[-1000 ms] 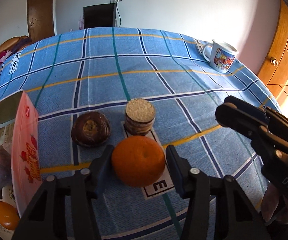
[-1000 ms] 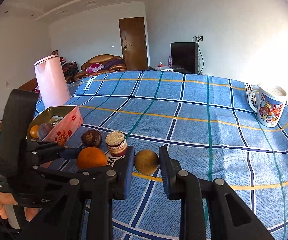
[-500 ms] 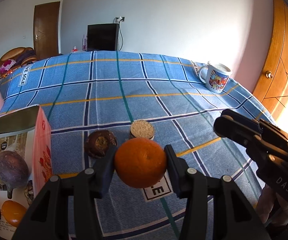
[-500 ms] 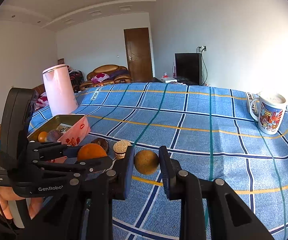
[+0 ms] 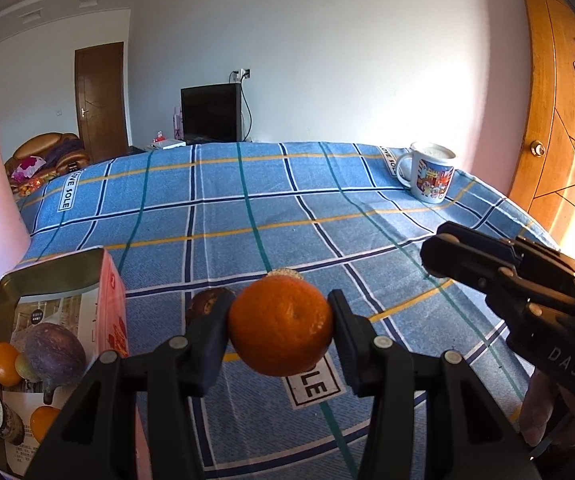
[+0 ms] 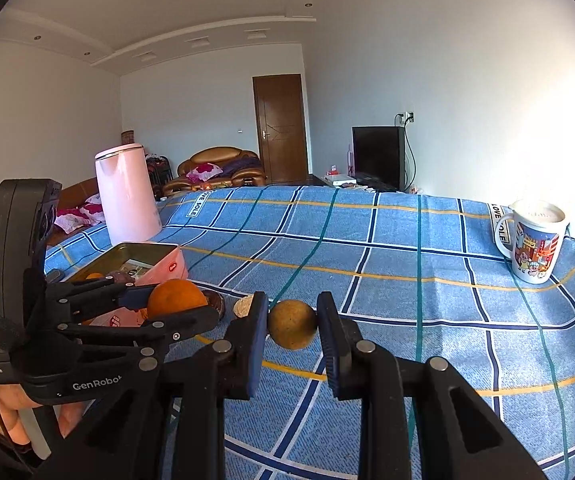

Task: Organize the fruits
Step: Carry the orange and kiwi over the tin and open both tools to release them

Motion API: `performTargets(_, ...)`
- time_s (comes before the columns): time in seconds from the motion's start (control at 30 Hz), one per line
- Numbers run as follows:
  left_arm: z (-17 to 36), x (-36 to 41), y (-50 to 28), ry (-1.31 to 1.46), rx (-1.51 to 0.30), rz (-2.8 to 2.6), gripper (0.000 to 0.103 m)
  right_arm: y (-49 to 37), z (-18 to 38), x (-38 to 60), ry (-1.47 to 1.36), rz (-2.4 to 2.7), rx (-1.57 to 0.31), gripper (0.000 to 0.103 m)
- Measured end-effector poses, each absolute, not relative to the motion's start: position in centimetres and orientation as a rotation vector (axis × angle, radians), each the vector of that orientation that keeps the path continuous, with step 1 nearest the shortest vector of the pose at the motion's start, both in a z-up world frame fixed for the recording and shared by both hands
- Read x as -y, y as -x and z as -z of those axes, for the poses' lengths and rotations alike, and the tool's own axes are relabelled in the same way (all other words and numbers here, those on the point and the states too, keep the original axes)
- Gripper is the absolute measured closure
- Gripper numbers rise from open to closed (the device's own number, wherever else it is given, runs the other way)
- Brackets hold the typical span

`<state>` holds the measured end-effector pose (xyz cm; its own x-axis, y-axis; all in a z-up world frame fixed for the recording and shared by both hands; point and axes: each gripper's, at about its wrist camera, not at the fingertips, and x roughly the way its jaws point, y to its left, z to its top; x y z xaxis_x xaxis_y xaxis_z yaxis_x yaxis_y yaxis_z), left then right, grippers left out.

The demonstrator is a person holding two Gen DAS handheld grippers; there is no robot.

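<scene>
My left gripper (image 5: 281, 330) is shut on an orange (image 5: 281, 326) and holds it in the air above the blue checked cloth; it also shows in the right wrist view (image 6: 175, 298). My right gripper (image 6: 292, 320) is shut on a round yellow-brown fruit (image 6: 292, 323) held above the cloth. A pink tin box (image 5: 47, 280) at the left holds a purple fruit (image 5: 55, 350), small oranges and a cut fruit. A dark brown fruit (image 5: 207, 304) and a cut round piece (image 6: 243, 306) lie on the cloth behind the orange.
A pink kettle (image 6: 127, 194) stands behind the tin at the left. A printed mug (image 6: 533, 246) stands at the far right near the table edge. A wooden door (image 5: 559, 120) is close on the right. A sofa and TV are beyond the table.
My left gripper closed on the orange and lifted it off the cloth. My right gripper rose with the yellow-brown fruit between its fingers.
</scene>
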<state>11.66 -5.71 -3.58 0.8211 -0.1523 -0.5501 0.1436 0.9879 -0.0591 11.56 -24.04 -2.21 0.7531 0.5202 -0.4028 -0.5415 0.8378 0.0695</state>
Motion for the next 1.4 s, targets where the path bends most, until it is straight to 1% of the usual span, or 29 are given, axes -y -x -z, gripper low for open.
performTargets(0.67, 2.5, 6.1, -9.5, -0.026, -0.451, 0.115, 0.053, -10.2, 1.9, 24.4, 0.064, -0.582, -0.349, 0.076)
performTargets(1.07, 2.2, 5.9, -8.0, -0.026, -0.414, 0.136, 0.053, -9.1, 1.7, 23.5, 0.076, -0.591, -0.332, 0.076)
performTargets(1.2, 2.1, 4.5, -7.5, -0.010, -0.416, 0.121, 0.053, -9.2, 1.7, 22.1, 0.076, -0.628, -0.355, 0.076)
performTargets(1.4, 1.8, -0.3, -6.5, 0.050, -0.415, 0.035, 0.053, -9.3, 1.4, 18.2, 0.086, -0.713, -0.382, 0.076)
